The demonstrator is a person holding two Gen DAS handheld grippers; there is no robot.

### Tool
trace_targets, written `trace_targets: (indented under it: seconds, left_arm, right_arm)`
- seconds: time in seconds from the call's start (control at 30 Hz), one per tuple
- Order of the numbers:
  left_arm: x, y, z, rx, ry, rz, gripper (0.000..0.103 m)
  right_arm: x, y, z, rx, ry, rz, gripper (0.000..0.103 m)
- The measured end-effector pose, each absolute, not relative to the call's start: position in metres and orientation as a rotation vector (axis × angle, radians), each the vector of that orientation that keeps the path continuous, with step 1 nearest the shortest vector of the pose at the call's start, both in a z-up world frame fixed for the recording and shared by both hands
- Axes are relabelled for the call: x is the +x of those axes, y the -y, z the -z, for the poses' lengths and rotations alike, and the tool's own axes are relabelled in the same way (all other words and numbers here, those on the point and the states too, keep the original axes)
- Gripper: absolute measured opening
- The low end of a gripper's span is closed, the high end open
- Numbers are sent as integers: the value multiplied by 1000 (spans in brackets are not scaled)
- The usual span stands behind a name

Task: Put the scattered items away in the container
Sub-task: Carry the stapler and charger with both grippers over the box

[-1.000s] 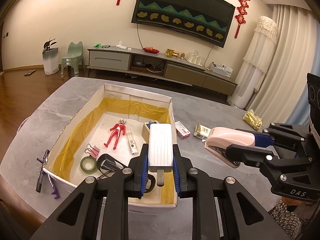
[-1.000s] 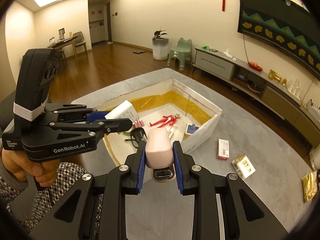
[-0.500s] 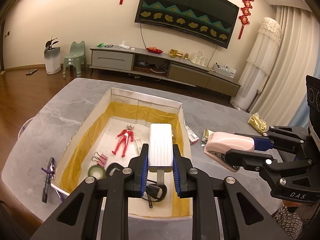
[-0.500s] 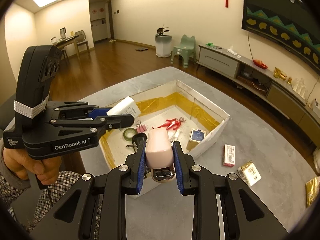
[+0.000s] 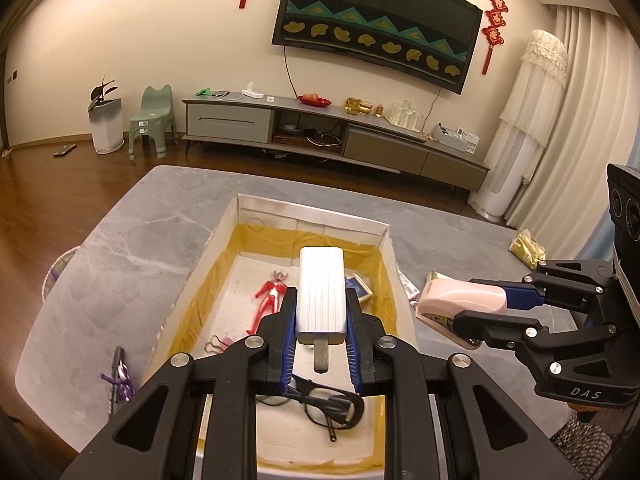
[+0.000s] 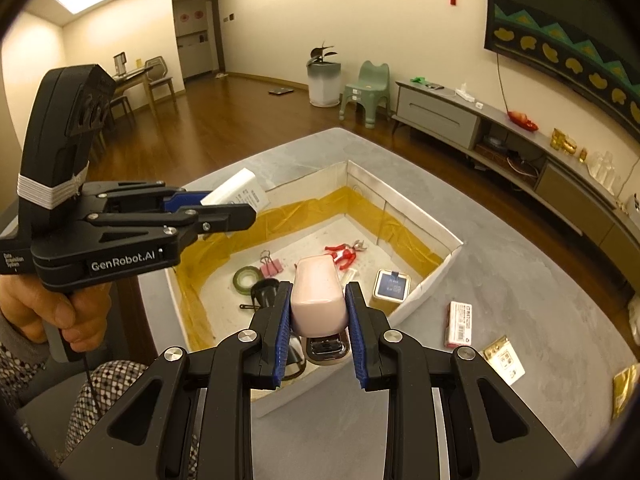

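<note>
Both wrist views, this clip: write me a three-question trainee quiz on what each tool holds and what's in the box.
1. True or false: the left tool grips a white ribbed power bank above the box.
2. What does the right tool hold? A) tape roll B) pink stapler C) binder clip
3. Fill in: the glasses lie ____ the box.

Key: 1 true; 2 B; 3 inside

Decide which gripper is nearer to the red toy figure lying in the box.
Left. The left gripper, shut on the white power bank, hangs over the box just above the red toy figure; the right gripper, holding the pink stapler, is at the box's side wall.
</note>
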State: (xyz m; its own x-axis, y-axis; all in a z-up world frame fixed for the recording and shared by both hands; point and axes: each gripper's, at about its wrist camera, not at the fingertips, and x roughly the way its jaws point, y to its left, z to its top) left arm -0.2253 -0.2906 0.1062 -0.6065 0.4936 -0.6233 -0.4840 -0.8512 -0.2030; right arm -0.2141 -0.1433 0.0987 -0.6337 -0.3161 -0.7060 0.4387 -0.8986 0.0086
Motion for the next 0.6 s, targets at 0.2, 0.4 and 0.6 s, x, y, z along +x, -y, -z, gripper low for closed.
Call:
trace_targets:
  seconds: [0.2,0.4,0.6]
  left_arm:
    - [-242,292,-110,-947,-29,-2414,22]
    - [-259,288,-109,-963,-74,-2404,22]
    - [-274,283,-104,-988,-116,-2385,22]
  right_arm:
    - [-233,145,-95,1062,-225,2497,27]
    - [-252,148,-92,1087,-226,2492,27]
    - [-269,154,-88,1104,-242,2487,27]
